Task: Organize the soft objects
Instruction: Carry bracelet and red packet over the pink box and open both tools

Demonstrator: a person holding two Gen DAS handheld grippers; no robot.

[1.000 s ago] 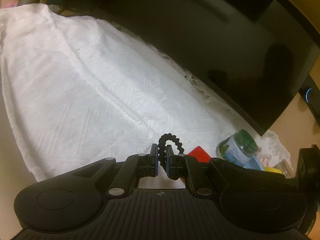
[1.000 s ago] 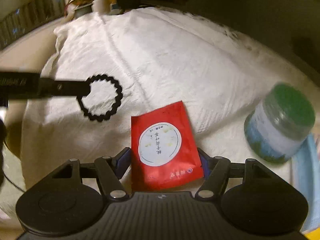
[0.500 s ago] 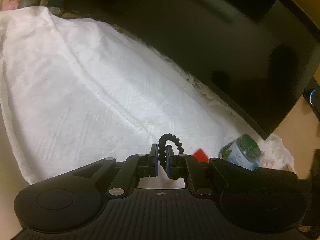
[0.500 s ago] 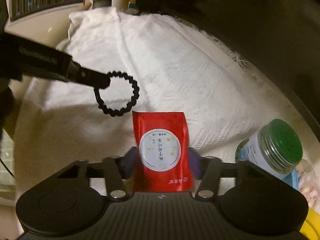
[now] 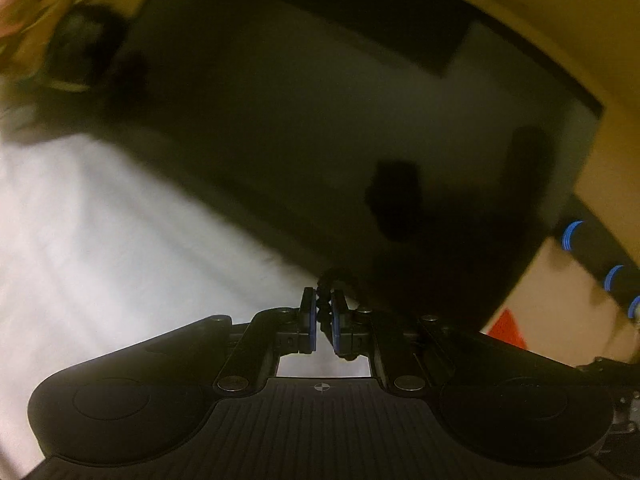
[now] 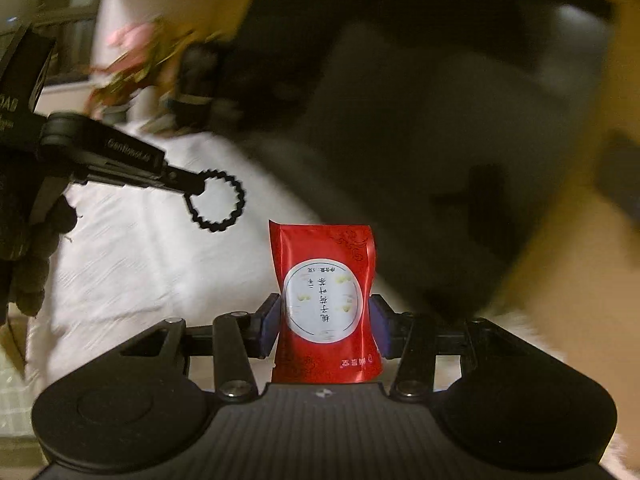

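Red sachet (image 6: 326,304) is being squeezed by the closing right claw (image 6: 325,322); only its view shows the black coiled ring (image 6: 216,202) fully, nipped by the tight-closed left claw (image 5: 324,312).

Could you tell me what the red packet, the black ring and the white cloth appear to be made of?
Red packet: likely glossy foil or plastic film, since it shines and creases where the right gripper holds it.
Black ring: probably a soft elastic or rubbery hair tie, matte with a bumpy, scalloped edge; the material is uncertain.
White cloth: woven fabric, matte, with a faint raised pattern and folds.
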